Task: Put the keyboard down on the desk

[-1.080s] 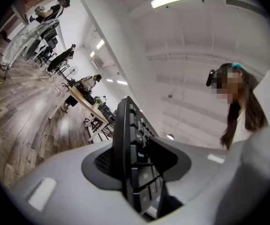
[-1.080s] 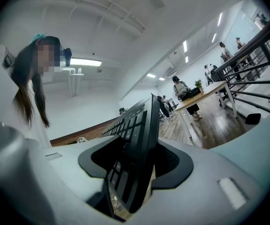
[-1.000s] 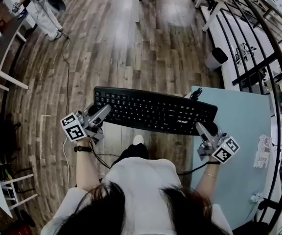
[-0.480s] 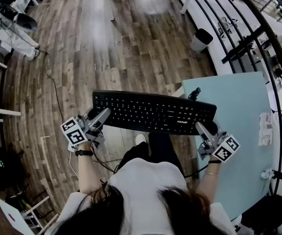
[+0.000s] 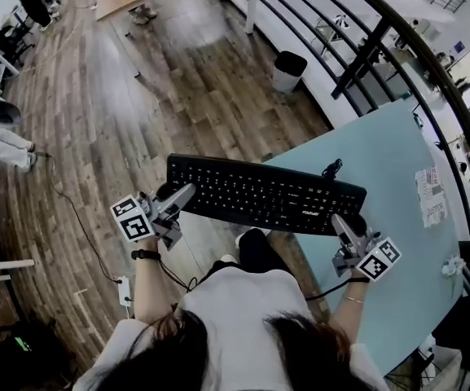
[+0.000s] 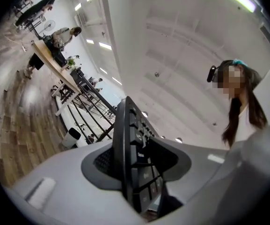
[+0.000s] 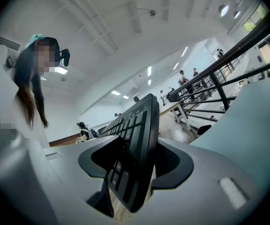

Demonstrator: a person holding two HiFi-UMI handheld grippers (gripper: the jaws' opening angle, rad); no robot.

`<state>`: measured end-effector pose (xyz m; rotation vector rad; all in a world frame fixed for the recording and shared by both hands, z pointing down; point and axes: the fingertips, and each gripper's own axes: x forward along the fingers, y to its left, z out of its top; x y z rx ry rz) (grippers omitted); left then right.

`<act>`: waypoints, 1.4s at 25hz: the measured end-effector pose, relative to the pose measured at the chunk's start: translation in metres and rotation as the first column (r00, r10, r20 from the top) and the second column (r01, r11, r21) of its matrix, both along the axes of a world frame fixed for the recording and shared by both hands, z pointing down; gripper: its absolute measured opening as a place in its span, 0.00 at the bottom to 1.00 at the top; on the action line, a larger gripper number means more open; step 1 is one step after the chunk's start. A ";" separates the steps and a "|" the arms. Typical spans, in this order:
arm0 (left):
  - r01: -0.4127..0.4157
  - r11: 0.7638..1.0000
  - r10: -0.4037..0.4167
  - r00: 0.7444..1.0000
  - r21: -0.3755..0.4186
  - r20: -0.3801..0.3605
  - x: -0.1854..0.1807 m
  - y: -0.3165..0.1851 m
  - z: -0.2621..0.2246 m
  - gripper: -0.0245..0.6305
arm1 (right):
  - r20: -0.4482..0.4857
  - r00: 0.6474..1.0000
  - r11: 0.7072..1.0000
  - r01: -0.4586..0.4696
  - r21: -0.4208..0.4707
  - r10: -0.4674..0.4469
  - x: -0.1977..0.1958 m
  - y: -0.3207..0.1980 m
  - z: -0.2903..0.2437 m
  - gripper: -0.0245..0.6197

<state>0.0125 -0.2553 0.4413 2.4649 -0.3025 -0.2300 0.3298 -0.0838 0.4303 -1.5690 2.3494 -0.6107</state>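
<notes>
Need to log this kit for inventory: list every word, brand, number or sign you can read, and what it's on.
No text reads clearly.
On the keyboard: white brand mark near its right end, too blurred to read; key legends too small.
On the paper sheet on the desk: print too small.

Keyboard (image 5: 263, 195) hangs between left gripper (image 5: 186, 194) and right gripper (image 5: 345, 223), right end over the desk (image 5: 397, 161) corner, left end over the floor (image 5: 177, 96); bin (image 5: 289, 72) beyond.

Your pale blue desk (image 5: 381, 161) carries a printed paper (image 5: 430, 195) toward its right side; the wood-plank floor (image 5: 137, 104) beside it bears a dark bin (image 5: 289, 70) and a trailing cable (image 5: 72, 210).
</notes>
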 end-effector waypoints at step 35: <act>0.336 0.939 -0.333 0.941 -0.065 0.055 -0.164 0.131 0.000 0.35 | 0.006 0.947 0.942 0.319 -0.102 -0.320 -0.124 0.013 0.006 0.35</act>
